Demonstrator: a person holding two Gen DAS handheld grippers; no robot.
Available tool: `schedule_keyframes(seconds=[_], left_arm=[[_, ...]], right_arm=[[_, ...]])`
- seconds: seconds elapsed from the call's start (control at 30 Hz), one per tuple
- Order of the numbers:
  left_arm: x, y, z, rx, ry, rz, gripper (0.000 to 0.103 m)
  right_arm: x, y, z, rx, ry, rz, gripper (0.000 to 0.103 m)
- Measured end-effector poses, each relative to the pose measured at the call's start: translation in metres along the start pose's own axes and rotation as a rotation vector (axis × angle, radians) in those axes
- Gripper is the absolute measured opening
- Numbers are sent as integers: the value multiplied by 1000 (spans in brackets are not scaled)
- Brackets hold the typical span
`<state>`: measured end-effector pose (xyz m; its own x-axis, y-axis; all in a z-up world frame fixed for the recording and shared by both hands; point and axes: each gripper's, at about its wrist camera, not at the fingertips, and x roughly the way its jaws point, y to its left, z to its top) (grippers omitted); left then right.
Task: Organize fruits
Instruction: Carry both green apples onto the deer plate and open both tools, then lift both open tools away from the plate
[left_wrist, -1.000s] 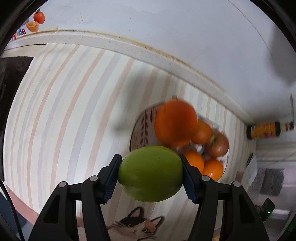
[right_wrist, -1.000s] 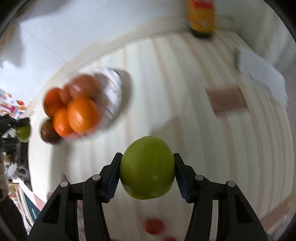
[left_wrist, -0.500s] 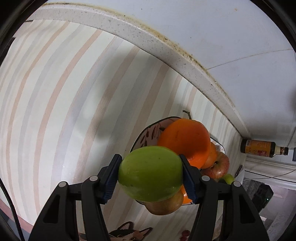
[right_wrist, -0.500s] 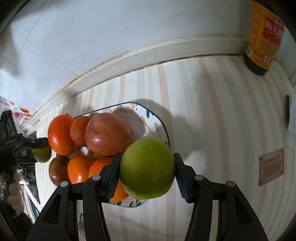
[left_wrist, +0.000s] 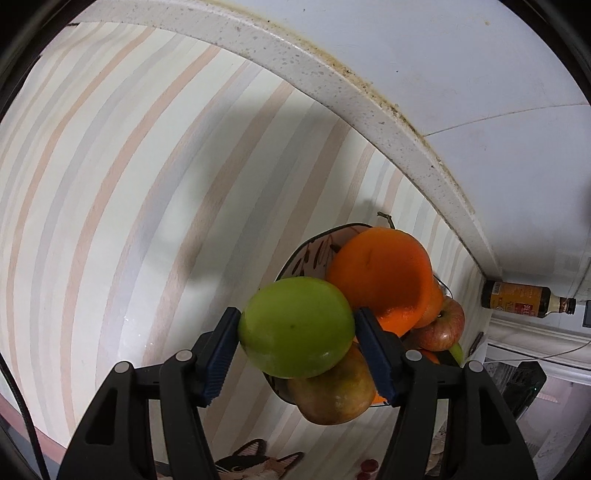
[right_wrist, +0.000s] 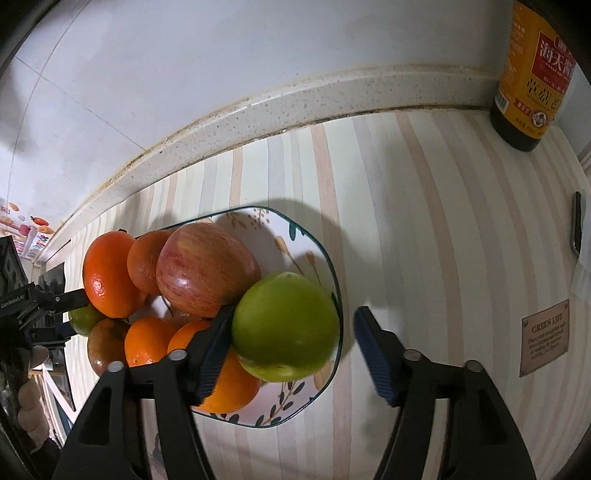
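Jaws of right gripper (right_wrist: 295, 341) just opened: right pad clear of green apple (right_wrist: 286, 326), left pad touching or just beside it; apple rests at plate (right_wrist: 314, 243) rim. Beyond jaws on plate: one red apple (right_wrist: 207, 271), five orange fruits visible, one brownish fruit (right_wrist: 105, 341). Far right: one sauce bottle (right_wrist: 530, 77) against wall. Left gripper (left_wrist: 295, 338) clamped on second green apple (left_wrist: 295, 328), over plate's near edge; one big orange (left_wrist: 380, 273) just behind jaws.

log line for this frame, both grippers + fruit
left gripper: shut on green apple | right gripper: just opened, its green apple on plate
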<state>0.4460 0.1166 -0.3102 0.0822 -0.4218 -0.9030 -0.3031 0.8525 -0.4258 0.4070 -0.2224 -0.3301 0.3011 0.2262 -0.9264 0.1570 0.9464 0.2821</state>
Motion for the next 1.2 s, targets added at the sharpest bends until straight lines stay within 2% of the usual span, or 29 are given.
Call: schedule_keyframes(seconds=[0.13, 0.17, 0.27, 0.37, 0.4, 0.53, 0.63, 0.77, 0.93, 1.2], left_arm=[[-4, -3, 0, 10, -12, 12, 62], [-5, -3, 0, 13, -16, 14, 63], [-12, -7, -2, 28, -50, 19, 75], [-26, -13, -5, 66, -103, 69, 93], [-32, -18, -8, 91, -129, 103, 95], [-57, -30, -26, 165, -233, 198, 95], [-73, -44, -55, 249, -309, 279, 95], [-84, -56, -100, 338, -364, 362, 95], [-106, -65, -149, 388, -408, 351, 95], [-161, -81, -211, 465, -523, 338, 95]], right_arm=[[-8, -2, 0, 13, -16, 14, 92], [-10, -3, 0, 12, -20, 11, 93], [-17, -3, 2, 20, -27, 3, 95], [-30, -1, 1, 17, -52, -38, 96], [-35, 2, 0, 9, -65, -52, 96], [-63, 21, -10, -52, -103, -114, 96], [-81, 35, -24, -89, -112, -139, 96], [-107, 48, -49, -116, -122, -157, 96], [-143, 60, -79, -142, -152, -160, 96], [-221, 76, -125, -162, -253, -154, 96]])
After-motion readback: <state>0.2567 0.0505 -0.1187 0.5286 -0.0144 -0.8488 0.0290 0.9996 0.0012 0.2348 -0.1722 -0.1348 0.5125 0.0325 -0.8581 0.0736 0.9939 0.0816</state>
